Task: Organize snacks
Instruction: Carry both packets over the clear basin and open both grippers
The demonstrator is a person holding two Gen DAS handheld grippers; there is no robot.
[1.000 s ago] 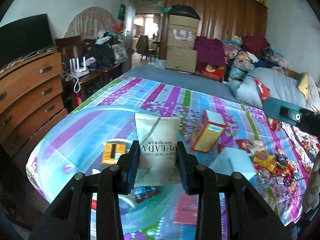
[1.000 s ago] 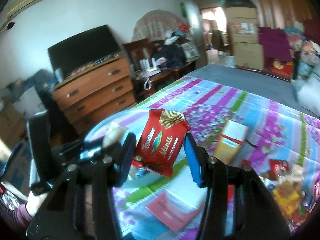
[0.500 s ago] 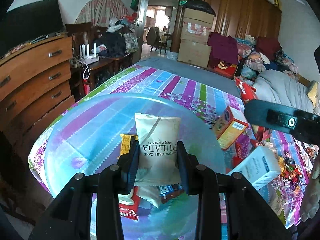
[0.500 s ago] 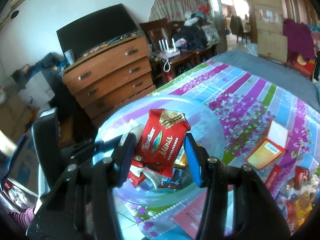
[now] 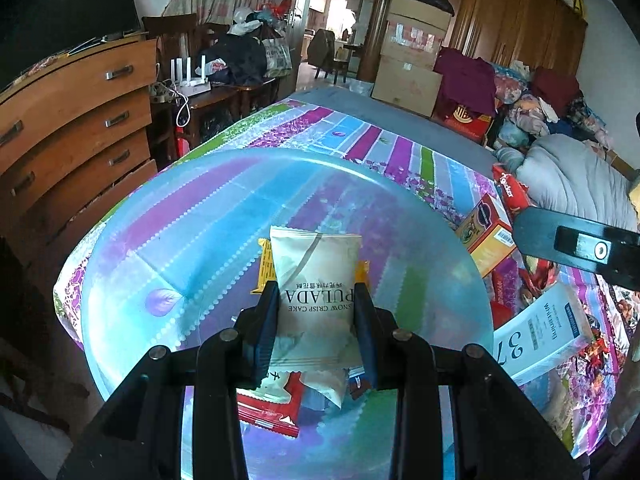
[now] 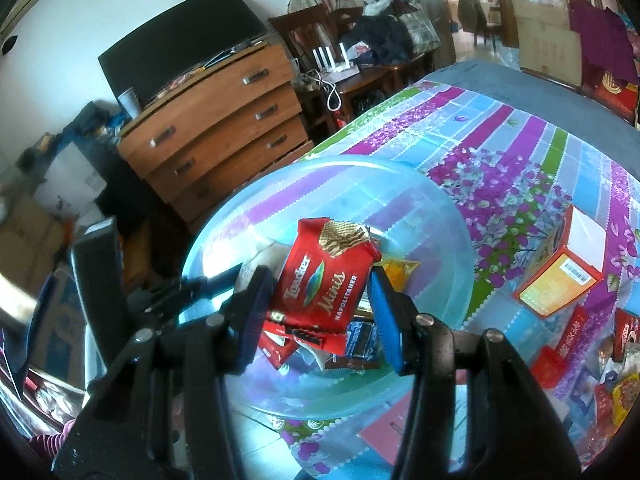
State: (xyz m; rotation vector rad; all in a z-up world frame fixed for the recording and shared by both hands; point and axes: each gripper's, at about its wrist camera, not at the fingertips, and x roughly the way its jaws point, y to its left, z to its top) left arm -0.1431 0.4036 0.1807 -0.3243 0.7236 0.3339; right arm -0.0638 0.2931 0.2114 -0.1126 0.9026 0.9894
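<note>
My left gripper is shut on a white snow crisp cake packet, held upright over a large clear plastic bowl on the striped bed cover. My right gripper is shut on a red Loacker Minis wafer packet, tilted, above the same bowl. Several snack packets lie in the bottom of the bowl, with red and dark wrappers among them. The left gripper's body shows at the left of the right wrist view.
An orange carton and a white box lie on the bed right of the bowl. Loose sweets and red packets are scattered at the far right. A wooden chest of drawers stands left of the bed.
Both grippers moved forward and down with their packets still held. The bowl now fills much more of each view, and the packets hang over its inside.
</note>
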